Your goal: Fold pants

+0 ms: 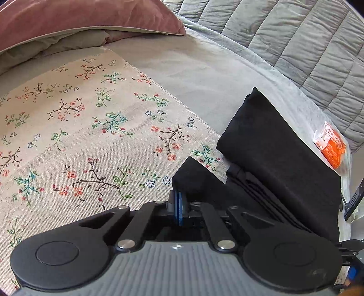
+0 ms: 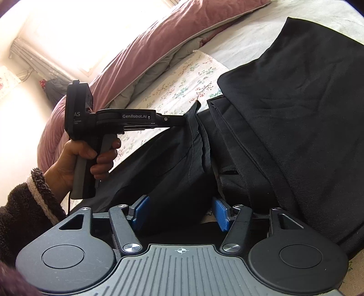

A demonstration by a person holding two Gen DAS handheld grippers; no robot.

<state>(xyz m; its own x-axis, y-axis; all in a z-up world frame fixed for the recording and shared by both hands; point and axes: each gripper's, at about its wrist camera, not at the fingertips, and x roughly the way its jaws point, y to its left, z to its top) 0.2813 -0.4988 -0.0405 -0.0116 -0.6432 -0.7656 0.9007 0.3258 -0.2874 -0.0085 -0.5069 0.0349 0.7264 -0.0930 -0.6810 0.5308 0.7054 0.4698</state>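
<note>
On the bed, seen from the left wrist camera, the black fabric pants [image 1: 279, 154] lie folded on a beige floral cloth [image 1: 75, 127] and partly on the pale grey bedsheet [image 1: 200, 75] beyond that cloth. At the pants' near corner the left gripper [image 1: 179, 205] has its blue-padded fingers [image 1: 180, 208] pressed together, pinching a raised flap of the dark fabric. Beyond the pants, an orange plastic packet [image 1: 329, 145] rests near a grey quilted blanket [image 1: 295, 38]. A dusty pink pillow [image 1: 91, 20] sits at the far side of the floral cloth.

From the right wrist camera, the right gripper [image 2: 180, 214] has its blue pads [image 2: 142, 211] spread, with black pants fabric [image 2: 307, 102] lying between them; whether the pads touch it cannot be told. Left of the pants, a person's hand [image 2: 91, 159] in a dark fleece sleeve [image 2: 29, 205] holds the left gripper [image 2: 184, 120], whose tip is clamped on an upturned edge of the pants.
</note>
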